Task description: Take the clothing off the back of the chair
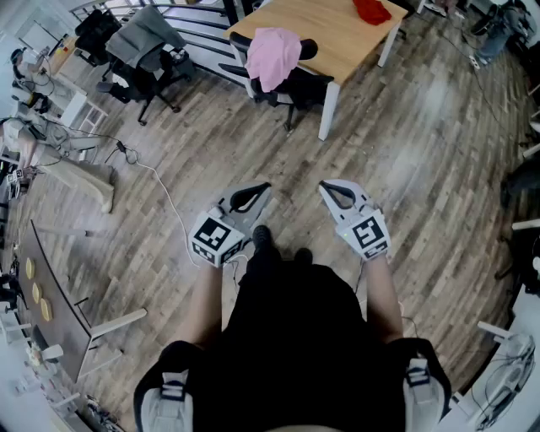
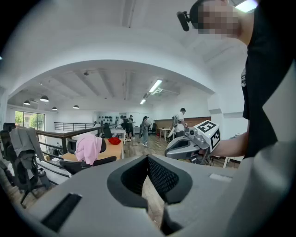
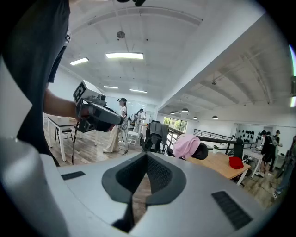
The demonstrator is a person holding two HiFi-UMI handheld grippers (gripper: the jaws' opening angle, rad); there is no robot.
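Note:
A pink garment [image 1: 274,55] hangs over the back of a black office chair [image 1: 295,86] at the near edge of a wooden table [image 1: 342,38], well ahead of me. The left gripper view shows the garment [image 2: 89,149] far off at left. The right gripper view shows the garment [image 3: 187,144] right of centre. My left gripper [image 1: 261,189] and right gripper [image 1: 327,187] are held side by side in front of my body, both far from the chair. Both are shut with nothing between the jaws, which meet tip to tip in their own views, the left gripper [image 2: 148,158] and the right gripper [image 3: 146,157].
A red item [image 1: 371,10] lies on the table. A second chair with grey clothing [image 1: 143,38] stands at the far left, by a railing. A cable [image 1: 164,190] runs across the wooden floor left of me. Several people stand in the distance [image 2: 147,127].

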